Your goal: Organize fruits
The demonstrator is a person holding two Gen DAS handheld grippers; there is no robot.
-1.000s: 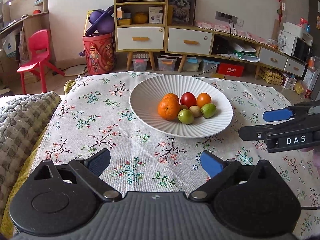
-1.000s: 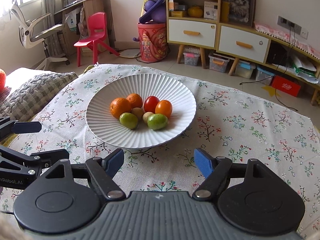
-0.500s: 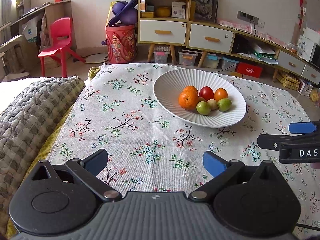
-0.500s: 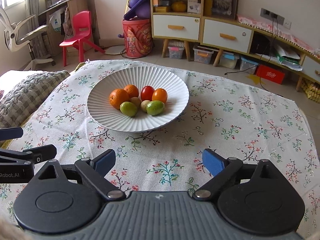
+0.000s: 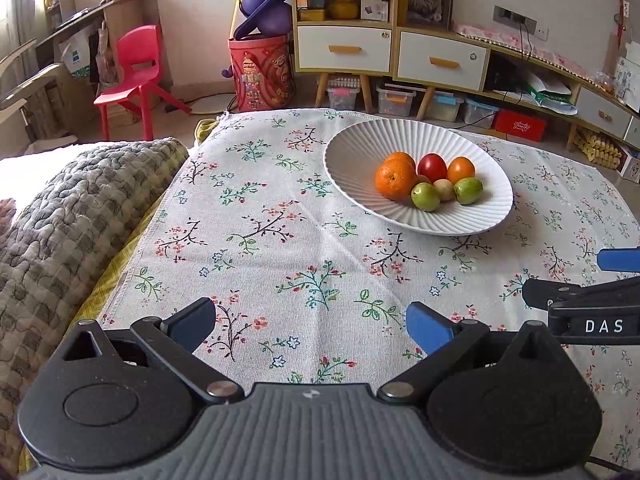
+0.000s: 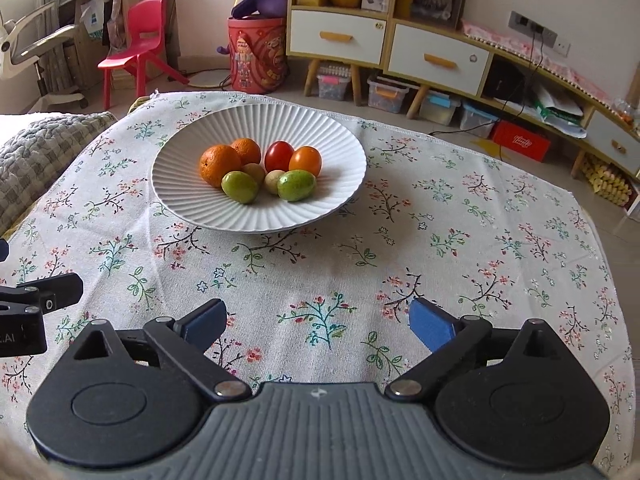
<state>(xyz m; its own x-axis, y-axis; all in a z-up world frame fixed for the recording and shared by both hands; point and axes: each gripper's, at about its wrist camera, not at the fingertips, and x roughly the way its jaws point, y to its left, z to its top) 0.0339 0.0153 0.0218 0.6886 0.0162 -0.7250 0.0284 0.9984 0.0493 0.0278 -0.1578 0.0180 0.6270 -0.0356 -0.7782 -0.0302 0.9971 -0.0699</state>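
Ahead of the right gripper (image 6: 316, 322), well beyond its widely parted, empty jaws, sits the white plate (image 6: 192, 204) holding all the fruits (image 6: 260, 170) in one touching cluster. The left gripper (image 5: 310, 326) hangs equally wide and empty, with the plate ahead to its right. Reaching into that pile risks nudging round neighbours, which would likely roll; the floral cloth (image 6: 440, 240) could also drag under the plate.

White ribbed plate (image 6: 180, 184): two oranges (image 6: 220, 165), red tomato (image 6: 279, 155), orange tomato (image 6: 305, 161), two green fruits (image 6: 239, 187), two tan ones (image 6: 274, 181). Cloth (image 6: 400, 248) off-white, floral sprigs. My fingers (image 6: 430, 326) blue-padded. Blanket (image 5: 60, 216) grey-checked.
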